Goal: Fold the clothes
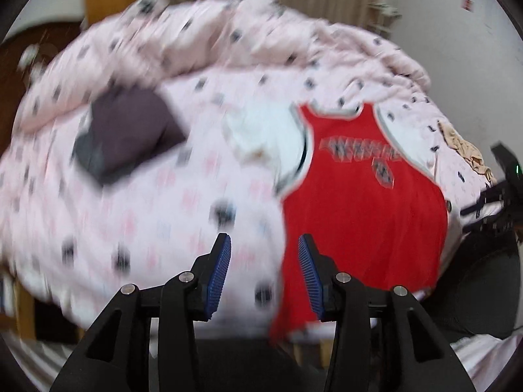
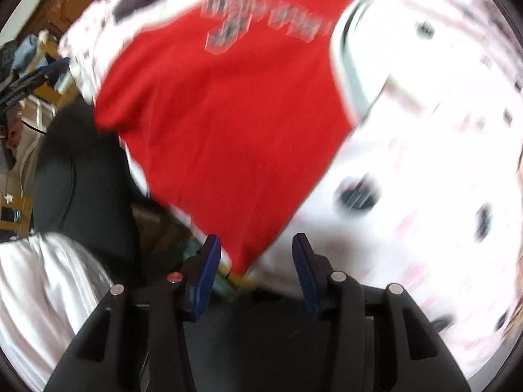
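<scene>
A red sleeveless jersey (image 1: 362, 202) with grey lettering lies spread flat on the pink patterned bedsheet (image 1: 147, 215), its hem hanging over the near bed edge. It also shows in the right wrist view (image 2: 228, 114). My left gripper (image 1: 264, 245) is open and empty, above the sheet just left of the jersey's lower left edge. My right gripper (image 2: 256, 245) is open, with the jersey's lower corner (image 2: 245, 254) lying between its blue pads, not clamped. Both views are motion-blurred.
A folded dark purple-grey garment (image 1: 127, 137) lies on the bed at the left, a white garment (image 1: 261, 134) beside the jersey, a beige cloth (image 1: 467, 150) at the right edge. A bunched pink quilt (image 1: 228, 39) lies at the back. A dark chair (image 2: 85, 176) stands by the bed.
</scene>
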